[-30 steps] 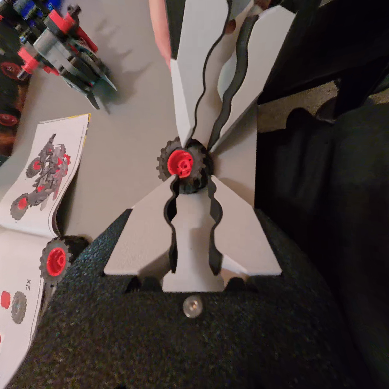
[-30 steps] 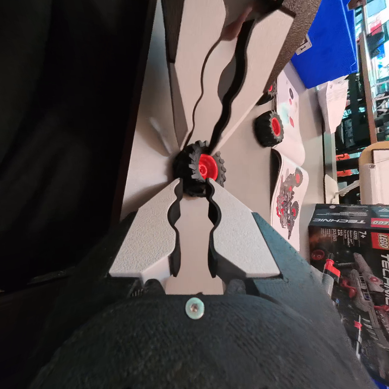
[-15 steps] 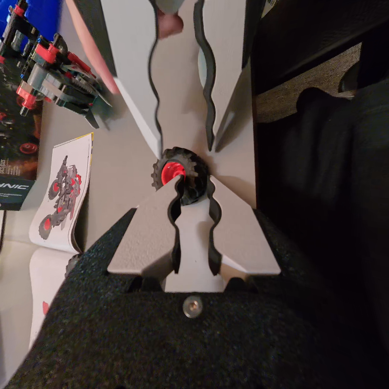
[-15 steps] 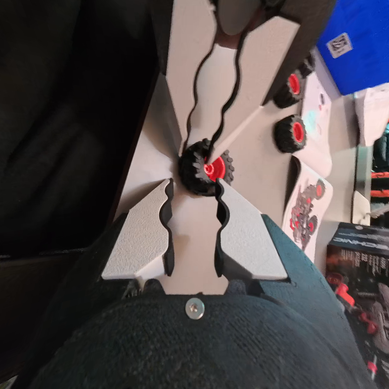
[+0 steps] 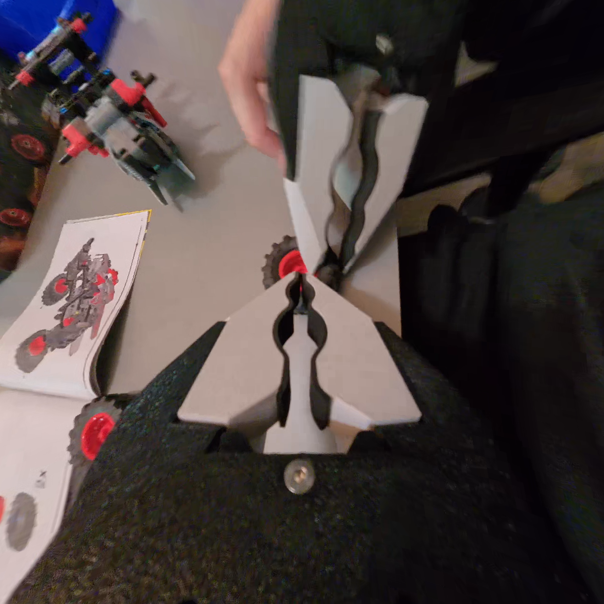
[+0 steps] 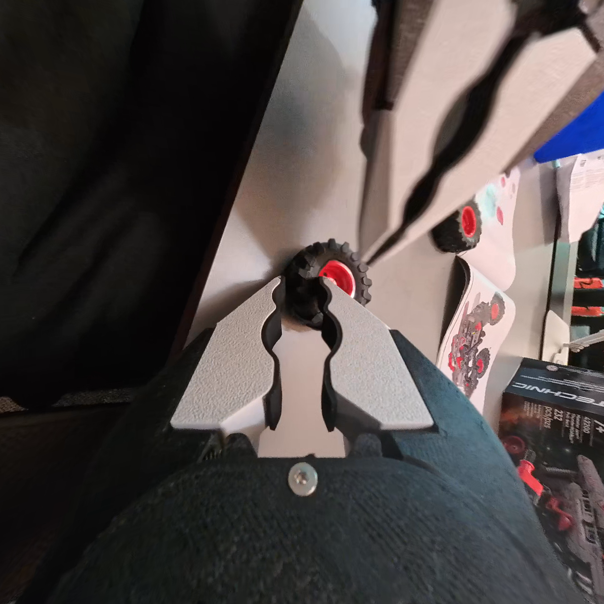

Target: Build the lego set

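Grey tabletop [image 5: 202, 255] carries, from left to right, a partly built model [image 5: 108, 121], an open instruction booklet [image 5: 75, 304] with a spare wheel [image 5: 93, 434] on it, and a black-tyred red-hubbed wheel [image 6: 330, 281] near the edge. Left tool [image 5: 300, 277] is nearly closed, tips at the red hub; right tool [image 6: 302, 282] pinches the tyre between slightly parted fingers.

Black knobbly rubber wheel with red hub [image 5: 283, 261]: largely hidden behind both gripper tips, left wrist view. Second black-and-red wheel [image 5: 93, 434]: half covered by the black gripper body. White open instruction booklet [image 5: 81, 304]: cut off at the left edge. Grey-black-red part-built model [image 5: 111, 121]: blurred. Dark printed cardboard box [image 6: 555, 457]: cropped at right.
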Demonstrator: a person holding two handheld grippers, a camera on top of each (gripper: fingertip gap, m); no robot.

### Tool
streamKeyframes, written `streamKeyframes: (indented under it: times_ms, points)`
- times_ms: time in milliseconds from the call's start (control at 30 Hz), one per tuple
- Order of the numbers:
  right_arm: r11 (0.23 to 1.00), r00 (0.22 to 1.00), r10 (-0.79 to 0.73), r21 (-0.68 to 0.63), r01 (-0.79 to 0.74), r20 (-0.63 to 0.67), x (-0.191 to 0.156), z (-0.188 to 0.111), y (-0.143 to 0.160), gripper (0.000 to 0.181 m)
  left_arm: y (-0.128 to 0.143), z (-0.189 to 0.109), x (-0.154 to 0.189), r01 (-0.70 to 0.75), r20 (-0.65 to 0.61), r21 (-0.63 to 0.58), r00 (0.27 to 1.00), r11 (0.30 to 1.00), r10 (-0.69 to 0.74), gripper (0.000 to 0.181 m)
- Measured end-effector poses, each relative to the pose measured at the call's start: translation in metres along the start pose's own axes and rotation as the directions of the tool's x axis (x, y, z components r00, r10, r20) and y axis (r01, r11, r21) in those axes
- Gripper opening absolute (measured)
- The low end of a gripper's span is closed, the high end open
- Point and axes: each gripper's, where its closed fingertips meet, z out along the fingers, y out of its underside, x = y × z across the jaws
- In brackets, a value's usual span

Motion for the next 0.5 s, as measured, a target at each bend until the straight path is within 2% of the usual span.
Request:
streamKeyframes:
  times_ms: [33,100,167,233,367,500]
  points:
    - [1.000,1.000,0.000,-0.007,0.000,-0.015,0.000,0.000,0.000,0.018,-0.002,-0.001,-0.008,0.063,-0.004,0.003,0.998,0.998,-0.063,0.000]
    - [1.000,0.999,0.002,-0.024,-0.003,-0.045,0.000,0.000,0.000,0.018,0.003,0.003,-0.014,0.121,-0.042,-0.048,0.992,0.991,-0.123,0.000]
    - [0.999,0.998,-0.004,-0.032,0.002,-0.069,0.000,0.000,0.000,0.018,0.006,0.009,-0.017,0.090,-0.050,-0.092,0.994,0.992,-0.095,0.008]
    - [0.999,0.997,0.002,-0.039,-0.005,-0.077,0.000,0.000,0.000,0.018,0.005,0.017,-0.015,0.056,-0.079,-0.118,0.995,0.991,-0.065,0.009]
    - [0.998,0.996,0.000,-0.061,-0.005,-0.085,0.001,0.001,0.001,0.019,0.014,0.031,-0.021,0.052,-0.061,-0.224,0.996,0.973,-0.067,0.026]
    - [0.997,0.996,0.027,-0.075,-0.033,-0.085,0.002,0.002,0.004,0.020,0.018,0.035,-0.018,0.110,-0.100,-0.263,0.985,0.959,-0.140,0.016]
